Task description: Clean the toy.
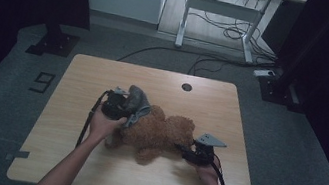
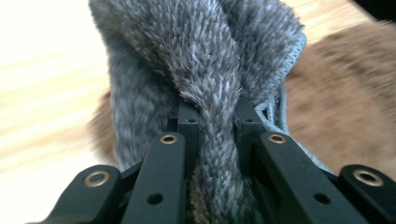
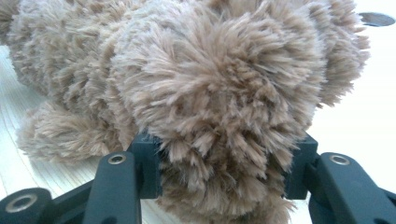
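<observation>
At my wooden desk (image 1: 88, 171) I work two tongs on one brown teddy bear (image 1: 161, 130), which lies on its side near the middle of the desk, a little toward the near edge. One grey knitted garment (image 1: 136, 102) sits bunched over the bear's left end.

My left tongs (image 1: 122, 108) are clamped on a fold of that grey garment (image 2: 205, 70); in the left gripper view the knit is pinched into a narrow rope between the two black fingers (image 2: 189, 121), with brown fur blurred behind it to the right.

My right tongs (image 1: 182, 150) are at the bear's right end, clamped on one plush part of the bear (image 3: 219, 93); in the right gripper view the fur bulges out between the two pads (image 3: 147, 163), which press into it from either side. I cannot tell which part of the bear this is.

My two hands come in from the near edge, one left hand (image 1: 103, 125) and one right hand (image 1: 207, 170), well apart with the bear between them. One round dark hole (image 1: 186, 87) marks the far side of the desk.
</observation>
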A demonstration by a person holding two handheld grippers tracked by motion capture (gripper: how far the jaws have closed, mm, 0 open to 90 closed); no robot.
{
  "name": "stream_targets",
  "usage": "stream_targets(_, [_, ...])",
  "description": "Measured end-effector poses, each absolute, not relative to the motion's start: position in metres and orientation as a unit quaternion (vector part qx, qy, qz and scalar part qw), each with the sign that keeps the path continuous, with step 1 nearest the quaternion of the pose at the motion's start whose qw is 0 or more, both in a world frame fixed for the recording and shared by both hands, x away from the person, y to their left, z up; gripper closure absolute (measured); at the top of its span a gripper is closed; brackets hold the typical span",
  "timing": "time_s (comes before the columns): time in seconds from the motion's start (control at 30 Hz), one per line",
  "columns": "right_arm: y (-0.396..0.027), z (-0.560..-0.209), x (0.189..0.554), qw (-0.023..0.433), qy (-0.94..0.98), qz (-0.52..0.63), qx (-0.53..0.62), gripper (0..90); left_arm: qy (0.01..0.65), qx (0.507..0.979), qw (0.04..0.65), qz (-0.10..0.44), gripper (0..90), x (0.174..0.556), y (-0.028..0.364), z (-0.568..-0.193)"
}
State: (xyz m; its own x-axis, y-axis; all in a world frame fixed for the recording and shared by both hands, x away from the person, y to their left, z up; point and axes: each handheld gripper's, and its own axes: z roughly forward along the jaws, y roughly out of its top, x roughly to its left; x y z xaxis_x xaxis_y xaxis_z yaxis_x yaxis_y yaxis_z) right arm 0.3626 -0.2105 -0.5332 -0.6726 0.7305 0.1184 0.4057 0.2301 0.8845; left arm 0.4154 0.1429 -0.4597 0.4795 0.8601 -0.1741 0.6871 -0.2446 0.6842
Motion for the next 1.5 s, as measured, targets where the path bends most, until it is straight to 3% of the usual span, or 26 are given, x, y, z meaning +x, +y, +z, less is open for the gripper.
stream_targets(0.27, [-0.212, -0.534, 0.363, 0.158, 0.764, 0.501, 0.375, 46.5, 0.530, 0.763, 0.357, 0.093, 77.6, 0.404, 0.180, -0.508])
stream_targets(0.53, [-0.212, -0.535, 0.364, 0.156, 0.761, 0.502, 0.379, 46.4, 0.502, 0.752, 0.409, 0.123, 77.7, 0.401, 0.181, -0.462])
stream_targets(0.8, [-0.212, -0.535, 0.364, 0.156, 0.760, 0.503, 0.381, 46.4, 0.398, 0.790, 0.452, 0.118, 77.8, 0.385, 0.096, -0.414])
stream_targets(0.9, [-0.213, -0.535, 0.364, 0.154, 0.760, 0.504, 0.381, 46.4, 0.370, 0.804, 0.454, 0.104, 77.8, 0.380, 0.059, -0.418])
stream_targets(1.07, [-0.213, -0.535, 0.364, 0.155, 0.761, 0.503, 0.378, 46.4, 0.364, 0.837, 0.394, 0.110, 77.7, 0.386, 0.022, -0.448])
stream_targets(1.2, [-0.213, -0.535, 0.364, 0.156, 0.762, 0.502, 0.378, 46.5, 0.384, 0.817, 0.419, 0.093, 78.0, 0.393, 0.035, -0.457])
stream_targets(1.5, [-0.213, -0.535, 0.365, 0.156, 0.761, 0.503, 0.379, 46.5, 0.417, 0.794, 0.419, 0.143, 77.9, 0.391, 0.092, -0.444])
